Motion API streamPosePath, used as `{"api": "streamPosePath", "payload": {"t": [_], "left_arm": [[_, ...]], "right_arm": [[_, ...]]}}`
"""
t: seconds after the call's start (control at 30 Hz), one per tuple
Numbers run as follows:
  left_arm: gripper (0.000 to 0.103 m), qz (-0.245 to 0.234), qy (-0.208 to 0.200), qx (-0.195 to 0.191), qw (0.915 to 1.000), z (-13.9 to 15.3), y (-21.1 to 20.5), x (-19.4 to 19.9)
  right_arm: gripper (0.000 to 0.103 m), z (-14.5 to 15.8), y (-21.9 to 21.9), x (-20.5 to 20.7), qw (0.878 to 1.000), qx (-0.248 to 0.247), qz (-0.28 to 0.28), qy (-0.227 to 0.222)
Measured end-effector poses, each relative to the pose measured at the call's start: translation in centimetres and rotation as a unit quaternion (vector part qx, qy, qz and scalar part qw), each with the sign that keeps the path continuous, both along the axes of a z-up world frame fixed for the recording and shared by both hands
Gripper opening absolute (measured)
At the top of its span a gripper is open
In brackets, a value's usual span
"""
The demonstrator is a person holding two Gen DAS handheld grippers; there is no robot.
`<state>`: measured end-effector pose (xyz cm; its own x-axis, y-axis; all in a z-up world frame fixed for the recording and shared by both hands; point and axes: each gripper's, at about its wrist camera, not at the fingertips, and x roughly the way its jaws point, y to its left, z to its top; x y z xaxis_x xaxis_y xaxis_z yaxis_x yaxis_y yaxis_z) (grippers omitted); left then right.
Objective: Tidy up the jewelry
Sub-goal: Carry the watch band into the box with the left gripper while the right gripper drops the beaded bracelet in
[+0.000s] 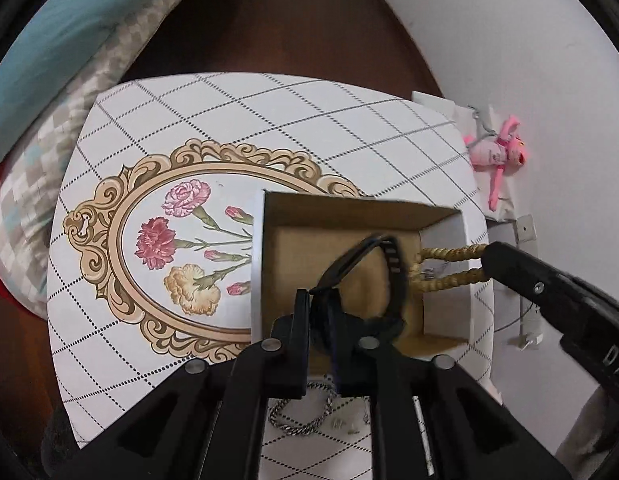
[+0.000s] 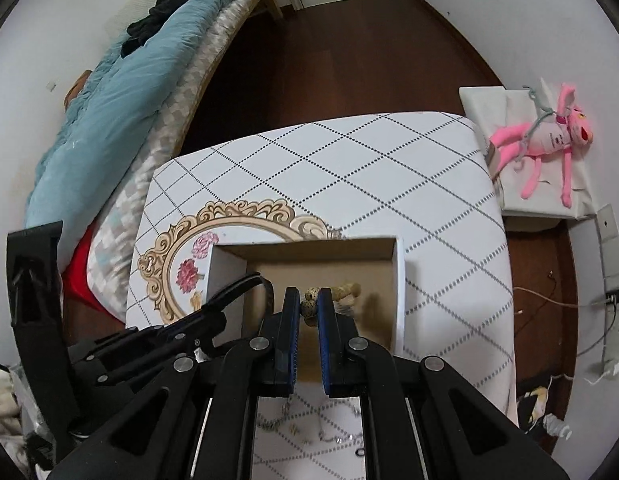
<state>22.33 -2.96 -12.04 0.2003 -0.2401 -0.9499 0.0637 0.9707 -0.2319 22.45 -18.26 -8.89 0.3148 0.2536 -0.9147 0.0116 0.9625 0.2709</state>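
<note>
On a quilted white table (image 2: 389,168) beside a bed, an open cardboard box (image 2: 400,280) sits under both grippers: the left gripper (image 1: 323,304) pinches a black band (image 1: 393,264) above it, and the right gripper (image 2: 308,305) clamps a beaded bracelet (image 2: 311,300).

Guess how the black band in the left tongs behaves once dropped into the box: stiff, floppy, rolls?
Probably semi-stiff: the black band keeps an open loop while hanging from the left tongs, rather than drooping. Likely light; a pinch at one edge carries it. It may settle tilted against the cardboard box wall, though rolling far seems unlikely with the beaded bracelet alongside.
</note>
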Motion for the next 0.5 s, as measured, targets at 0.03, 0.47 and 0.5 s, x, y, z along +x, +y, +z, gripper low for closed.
{"api": "streamPosePath", "payload": {"t": [0.03, 0.47, 0.5], "left_arm": [[0.015, 0.005, 0.005, 0.002, 1.0, -0.1, 0.1, 0.3], [0.088, 0.026, -0.074, 0.094, 0.9925, 1.9, 0.9, -0.6], [0.092, 0.025, -0.083, 0.105, 0.9907, 1.6, 0.9, -0.9]], "right_arm": [[0.01, -0.7, 0.2, 0.7, 1.0, 0.001, 0.011, 0.017], [0.087, -3.5, -1.7, -1.1, 0.992, -0.124, -0.02, 0.024], [0.096, -3.5, -1.9, -1.4, 0.991, -0.133, -0.021, 0.023]]}}
